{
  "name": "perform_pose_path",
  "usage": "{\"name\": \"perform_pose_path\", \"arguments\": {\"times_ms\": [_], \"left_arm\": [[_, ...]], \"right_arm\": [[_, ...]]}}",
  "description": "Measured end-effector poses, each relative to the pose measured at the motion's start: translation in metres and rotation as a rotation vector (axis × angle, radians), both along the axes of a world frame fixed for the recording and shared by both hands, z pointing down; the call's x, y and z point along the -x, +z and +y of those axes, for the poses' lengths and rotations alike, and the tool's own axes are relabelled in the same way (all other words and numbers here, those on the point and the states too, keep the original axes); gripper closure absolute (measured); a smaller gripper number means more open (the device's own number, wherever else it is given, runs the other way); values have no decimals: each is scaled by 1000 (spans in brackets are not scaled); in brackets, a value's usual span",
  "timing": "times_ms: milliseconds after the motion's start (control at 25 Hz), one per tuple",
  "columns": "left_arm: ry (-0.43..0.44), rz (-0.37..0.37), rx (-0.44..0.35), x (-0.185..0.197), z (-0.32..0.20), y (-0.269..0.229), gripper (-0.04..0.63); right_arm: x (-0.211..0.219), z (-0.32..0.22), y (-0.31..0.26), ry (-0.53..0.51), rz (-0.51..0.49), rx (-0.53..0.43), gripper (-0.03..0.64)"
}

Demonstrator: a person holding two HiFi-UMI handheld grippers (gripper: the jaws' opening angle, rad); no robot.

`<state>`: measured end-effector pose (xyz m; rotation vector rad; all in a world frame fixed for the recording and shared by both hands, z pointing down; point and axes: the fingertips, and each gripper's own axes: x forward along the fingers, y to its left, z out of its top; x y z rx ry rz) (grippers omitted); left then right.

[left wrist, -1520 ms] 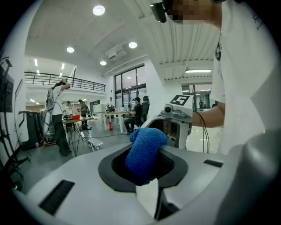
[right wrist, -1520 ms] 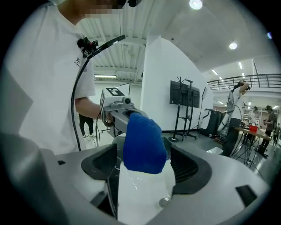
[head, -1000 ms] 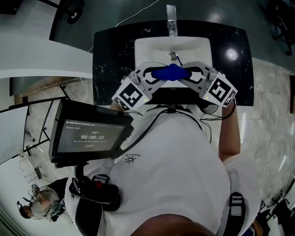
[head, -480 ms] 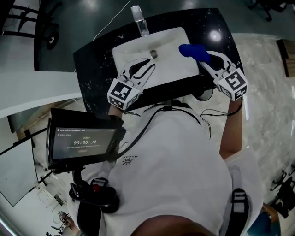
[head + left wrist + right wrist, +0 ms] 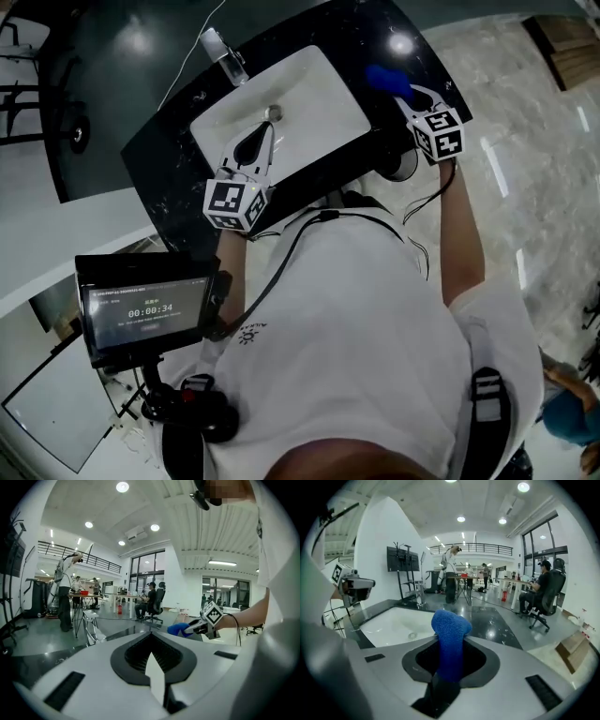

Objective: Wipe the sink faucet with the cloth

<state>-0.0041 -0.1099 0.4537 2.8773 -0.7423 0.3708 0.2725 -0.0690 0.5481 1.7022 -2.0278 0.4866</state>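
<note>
1. Nearest me, the screen (image 5: 141,314) on my chest rig shows a timer reading 00:00:34. The smaller line under it is probably a caption, too fine to read.
2. My left tool (image 5: 151,654) hangs over the near side of the sink (image 5: 319,94). Its jaws have just been closing and now meet, with nothing between them.
3. My right tool (image 5: 405,91) is over the dark desk (image 5: 159,141), right of the basin, clamped on the blue cloth (image 5: 450,625), whose bunched end sticks out past the tips.
4. The cloth looks soft, light and limp. I judge the grip right as it is, low on the bunch, leaving a plump pad free for wiping.
5. Farthest off, the faucet (image 5: 223,52) stands at the basin's back edge, well apart from the cloth. It is shiny, rigid metal and likely slick.
</note>
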Motion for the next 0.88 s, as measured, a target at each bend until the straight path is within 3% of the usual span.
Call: {"name": "perform_pose_path", "arguments": {"times_ms": [120,240,360,440,600,880], "left_arm": [[2,-19,28,2,11,11,594],[35,-46,33,-3,19,19,594],[46,-54,15,-6,19,17,594],[37,-40,17,-4,17,14,594],[28,-40,23,1,14,16,594],[20,-33,32,1,15,17,594]], "right_arm": [[-10,5,28,41,60,101,525],[-10,15,52,5,123,229,523],[-7,22,66,-33,163,298,522],[-6,22,69,-33,151,305,504],[-3,20,68,-28,107,297,397],[-5,28,51,-19,79,258,368]]}}
